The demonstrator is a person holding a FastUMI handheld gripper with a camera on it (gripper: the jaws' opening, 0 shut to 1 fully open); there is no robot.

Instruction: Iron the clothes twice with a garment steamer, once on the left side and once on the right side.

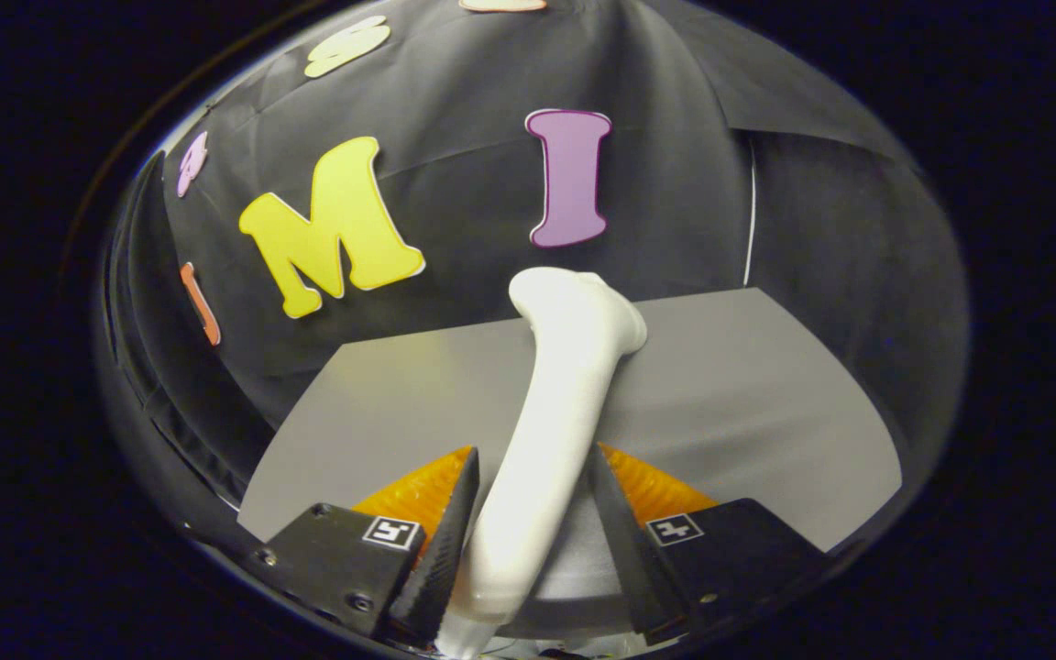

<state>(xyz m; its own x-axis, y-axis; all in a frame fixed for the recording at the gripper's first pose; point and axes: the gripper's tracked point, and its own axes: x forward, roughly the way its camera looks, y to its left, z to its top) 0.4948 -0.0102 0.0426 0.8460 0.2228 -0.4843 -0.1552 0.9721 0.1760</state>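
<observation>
The white plastic garment steamer [555,431] sits clamped in my gripper [533,481], a finger pressing on its slim handle from each side. I see the handle run up and forward from between the fingers, its flared head beyond them, held over the plain grey tabletop [748,403] before the black cloth wall [455,110].
</observation>
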